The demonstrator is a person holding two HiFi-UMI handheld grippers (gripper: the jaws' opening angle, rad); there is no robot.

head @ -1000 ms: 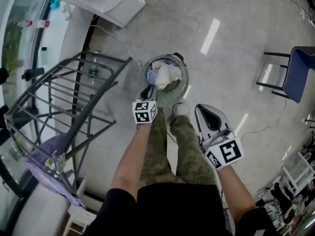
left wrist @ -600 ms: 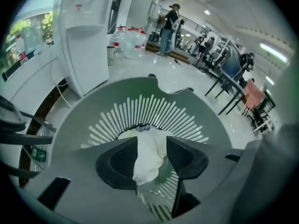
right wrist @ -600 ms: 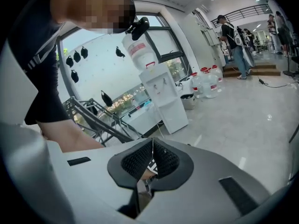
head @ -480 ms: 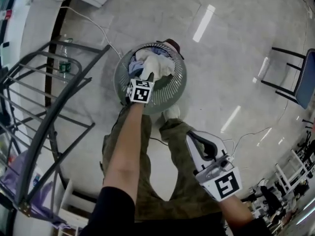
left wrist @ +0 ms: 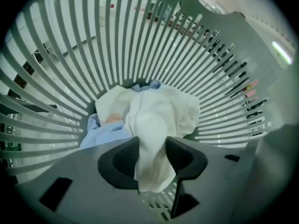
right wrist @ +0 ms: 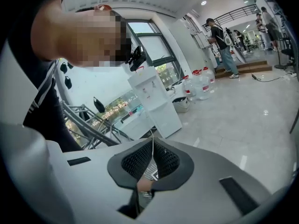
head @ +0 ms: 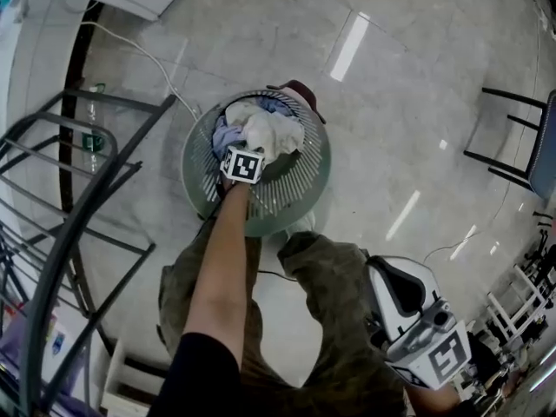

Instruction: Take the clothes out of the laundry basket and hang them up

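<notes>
Blue chair [head: 547, 150], white cable [head: 156, 63], tall white unit, perhaps a water dispenser [right wrist: 156, 104], water jugs [right wrist: 200, 87]

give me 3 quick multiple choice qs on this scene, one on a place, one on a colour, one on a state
1. Where is the left hand-held gripper?
A) inside the laundry basket
B) on the drying rack
C) on the chair

2. What colour is the cloth between its jaws?
A) red
B) white
C) black

3. How do the jaws of the right hand-held gripper stand?
A) wide apart
B) shut on the cloth
C) together, empty

Key:
1 A, the slatted basket walls ring it on all sides.
2 B, a white fold lies between the jaws, which have just been opening.
3 C, its jaws meet with nothing between them.
</notes>
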